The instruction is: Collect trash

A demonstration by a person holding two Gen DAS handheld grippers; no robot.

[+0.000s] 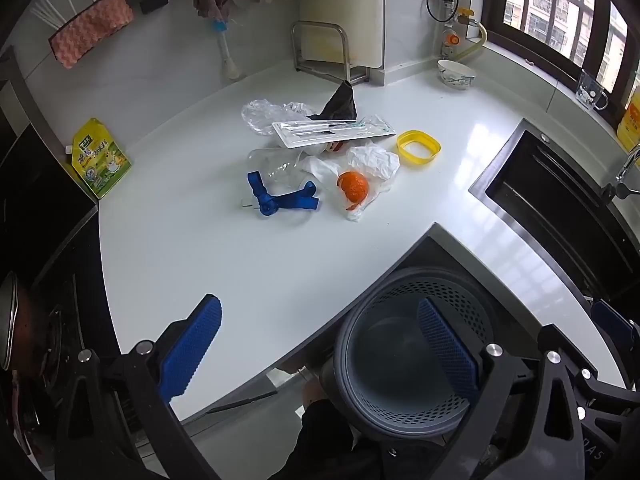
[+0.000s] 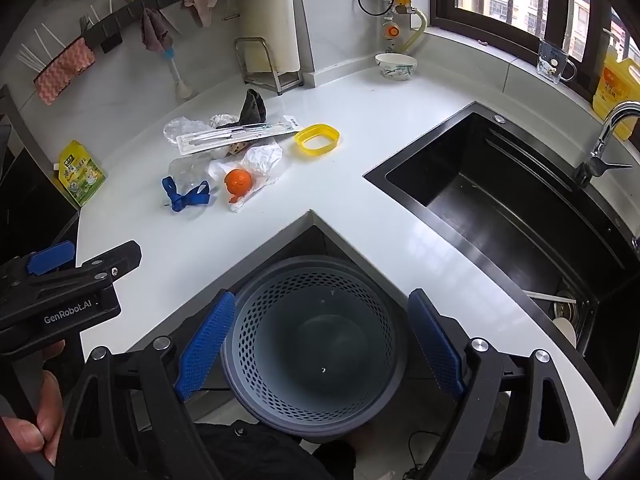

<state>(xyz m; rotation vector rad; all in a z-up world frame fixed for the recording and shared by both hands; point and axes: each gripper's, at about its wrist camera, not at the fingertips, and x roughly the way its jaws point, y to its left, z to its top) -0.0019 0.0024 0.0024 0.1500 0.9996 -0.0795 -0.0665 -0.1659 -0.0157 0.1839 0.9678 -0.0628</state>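
Note:
A pile of trash lies on the white counter [image 1: 240,264]: orange peel [image 1: 353,187] on crumpled white paper [image 1: 372,162], a blue strap [image 1: 276,198], a clear plastic bottle [image 1: 276,162], a flat blister pack [image 1: 332,131], a clear bag [image 1: 264,114], a black wrapper [image 1: 340,102] and a yellow ring lid [image 1: 418,147]. A grey perforated bin [image 2: 316,340] stands below the counter's inner corner; it looks empty. My left gripper [image 1: 320,344] is open over the counter edge. My right gripper [image 2: 320,344] is open above the bin. The trash also shows in the right wrist view [image 2: 238,181].
A black sink [image 2: 520,216] with a tap [image 2: 608,136] is set in the counter on the right. A yellow-green pouch [image 1: 100,158], a bowl [image 1: 456,73], a metal rack [image 1: 320,50] and a yellow oil jug [image 2: 616,88] stand along the walls. A stove [image 1: 24,320] lies at left.

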